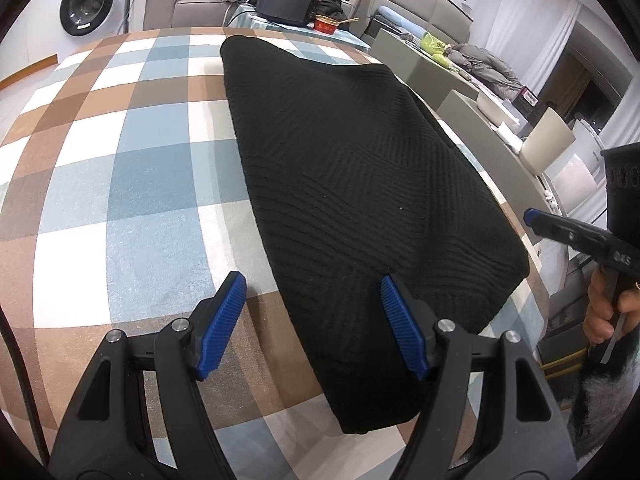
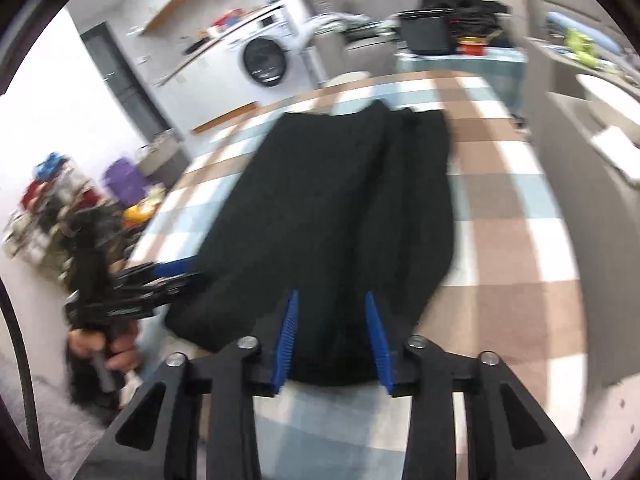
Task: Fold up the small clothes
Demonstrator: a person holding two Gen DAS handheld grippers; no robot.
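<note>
A black ribbed knit garment lies folded lengthwise on the checked table. My left gripper is open above the garment's near left edge, one blue pad over the cloth and one over the table. My right gripper is open over the garment's near end, holding nothing; that view is blurred by motion. The right gripper also shows in the left wrist view, off the table's right edge. The left gripper also shows in the right wrist view, at the garment's left side.
A washing machine stands beyond the table's far left. A black box and a red bowl sit on a small table behind. Grey sofas and a white lamp line the right side. Clutter fills the floor at left.
</note>
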